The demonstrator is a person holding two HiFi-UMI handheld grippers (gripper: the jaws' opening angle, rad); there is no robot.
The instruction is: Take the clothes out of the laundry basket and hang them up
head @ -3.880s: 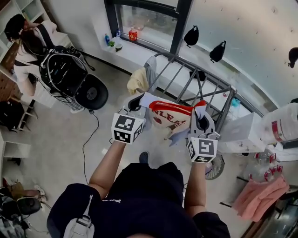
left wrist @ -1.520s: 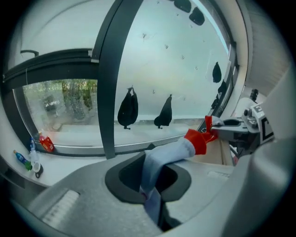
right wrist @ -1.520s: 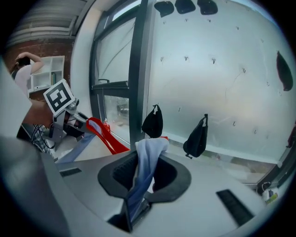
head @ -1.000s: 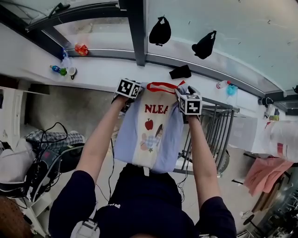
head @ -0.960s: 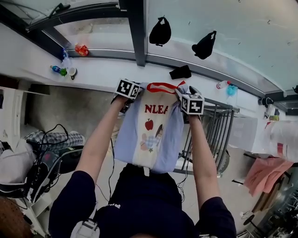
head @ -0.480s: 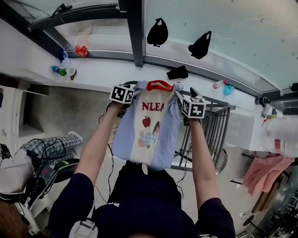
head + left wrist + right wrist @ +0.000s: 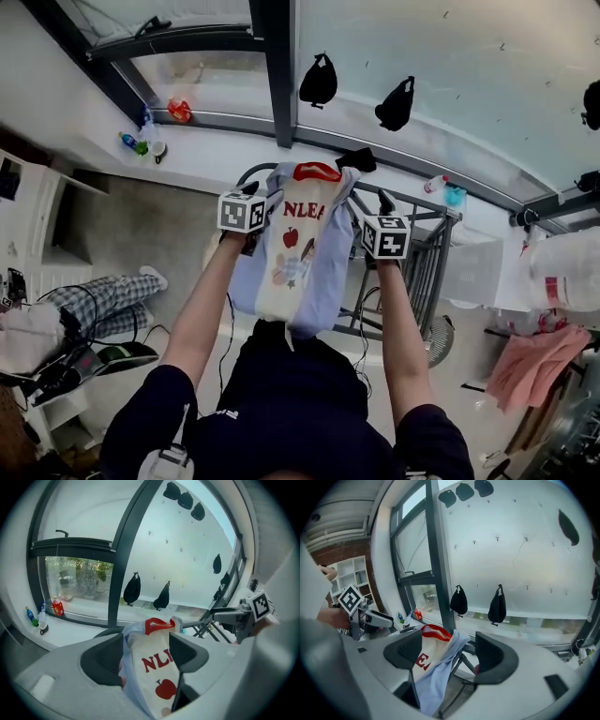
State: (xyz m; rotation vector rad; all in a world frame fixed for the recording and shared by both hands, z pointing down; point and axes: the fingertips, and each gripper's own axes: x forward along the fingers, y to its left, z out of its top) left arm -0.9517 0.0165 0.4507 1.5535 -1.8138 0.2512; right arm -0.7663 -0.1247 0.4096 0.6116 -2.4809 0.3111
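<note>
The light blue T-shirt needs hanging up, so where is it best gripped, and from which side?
Grip the T-shirt at its two shoulders, either side of the red collar, coming in from each side. It hangs collar-up with its front facing, so that likely keeps it spread flat.

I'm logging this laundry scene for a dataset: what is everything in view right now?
T-shirt: one, light blue and cream, red collar, centre, between the grippers.
Drying rack: one, dark metal, behind the T-shirt.
Pouches: several, black, hanging on the wall.
Bottles: a few, mixed colours, window sill, left.
Cloth: one, pink, lower right.
Left gripper: one, grey, fingers apart, just been opening, T-shirt between them.
Right gripper: one, grey, fingers apart, just been opening, nothing pressed.
</note>
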